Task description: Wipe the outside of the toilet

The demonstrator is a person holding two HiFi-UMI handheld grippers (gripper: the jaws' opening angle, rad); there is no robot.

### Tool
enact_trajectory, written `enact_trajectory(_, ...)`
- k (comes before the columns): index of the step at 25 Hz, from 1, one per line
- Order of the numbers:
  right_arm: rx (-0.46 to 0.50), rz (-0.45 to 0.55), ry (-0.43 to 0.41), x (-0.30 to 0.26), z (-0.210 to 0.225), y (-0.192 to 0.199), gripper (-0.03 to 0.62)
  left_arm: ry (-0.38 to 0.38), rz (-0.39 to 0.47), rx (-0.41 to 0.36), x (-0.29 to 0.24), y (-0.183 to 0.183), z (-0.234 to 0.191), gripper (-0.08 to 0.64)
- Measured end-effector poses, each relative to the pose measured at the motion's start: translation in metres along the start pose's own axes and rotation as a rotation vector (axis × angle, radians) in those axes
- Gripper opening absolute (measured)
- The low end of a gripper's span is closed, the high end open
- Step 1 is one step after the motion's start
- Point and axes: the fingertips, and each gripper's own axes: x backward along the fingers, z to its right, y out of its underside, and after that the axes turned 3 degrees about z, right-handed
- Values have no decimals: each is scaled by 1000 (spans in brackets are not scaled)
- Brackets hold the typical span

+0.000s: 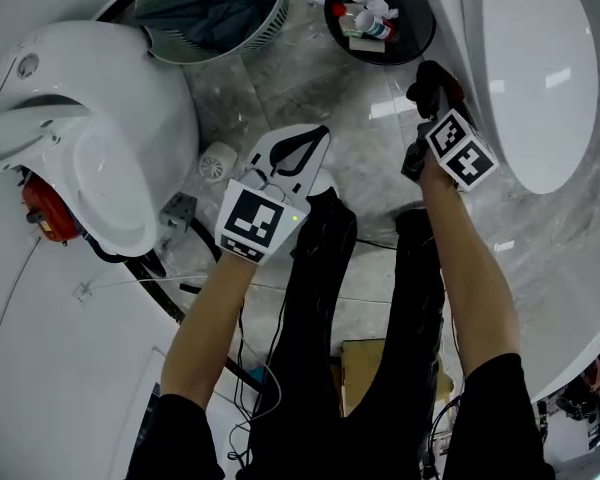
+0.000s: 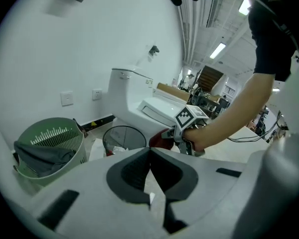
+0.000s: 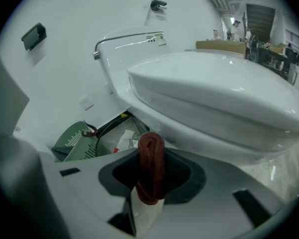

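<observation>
As we look down from the head view, the left gripper (image 1: 312, 146) hovers over the grey marbled floor tiles (image 1: 310, 78) between our two arms. The right gripper (image 1: 432, 88) is held close by the left side of the white ceramic toilet with its lid down (image 1: 540, 78) and carries a rolled dark red cloth (image 1: 427, 73) at its tip; from here we cannot tell whether the cloth touches the porcelain. A pale green slatted plastic basket (image 1: 270, 23) and a round black wire-mesh waste bin (image 1: 418, 38) stand by the far wall, and a second white ceramic fixture (image 1: 110, 138) sits at our left. In the left gripper view, the left gripper (image 2: 150, 167) has its dark pads pressed together with nothing between them. Beyond them we see the basket at the left, the bin in the middle, and the right gripper in front of the toilet, well apart from the left one. In the right gripper view, the right gripper (image 3: 150, 173) pinches the cloth, which stands upright between the jaws as a tight roll. Its top end is near the underside of the overhanging toilet bowl, though we cannot tell whether it touches. The cistern rises behind, and the basket and bin lie low at the left.
</observation>
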Motion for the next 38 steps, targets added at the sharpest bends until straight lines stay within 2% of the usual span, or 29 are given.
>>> enact_trajectory(4,26,42,99,-21,-10,-14,110,6,-7,12,9,13,-15,0)
enact_trajectory(10,-50,67,164,-42,-10,-16,110,12,-10,12,10,27,-30,0)
enact_trajectory(14,-49,80,217,-37,-3,-13,110,2,-18,63,10,27,-30,0)
enact_trajectory(17,-84,64,237,-30,8,-4,110,17,-20,61,8,23,-24,0)
enact_trajectory(20,-106,43,251,-21,22,6,110,23,-19,54,5,18,-18,-1)
enact_trajectory(29,-88,6,265,11,61,24,110,43,-18,38,-7,7,4,0)
enact_trajectory(38,-39,-43,251,45,113,39,110,84,-2,-33,-22,-3,40,0)
